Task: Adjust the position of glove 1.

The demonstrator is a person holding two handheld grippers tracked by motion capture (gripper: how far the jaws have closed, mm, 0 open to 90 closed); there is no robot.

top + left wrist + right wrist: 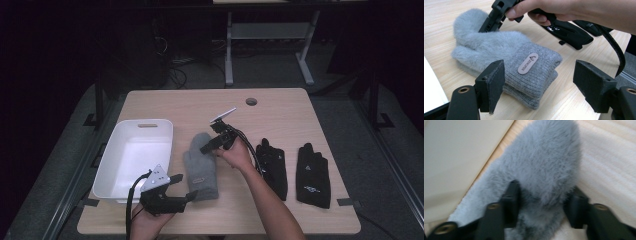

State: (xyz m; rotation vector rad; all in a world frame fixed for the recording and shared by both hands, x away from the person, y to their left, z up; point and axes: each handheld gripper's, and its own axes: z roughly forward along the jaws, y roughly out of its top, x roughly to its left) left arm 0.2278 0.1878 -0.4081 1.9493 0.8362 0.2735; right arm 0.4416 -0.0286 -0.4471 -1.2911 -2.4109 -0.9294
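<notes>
right gripper [541,205] fingers pinch the grey mitten [541,162] between them; left gripper [539,87] fingers spread, mitten cuff just ahead.

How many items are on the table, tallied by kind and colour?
Grey fuzzy mittens: 2, stacked, counted from the double cuff in the left gripper view
Black gloves: 2, one nearer the mittens and one at the far right
White plastic bin: 1
Total: 5
</notes>
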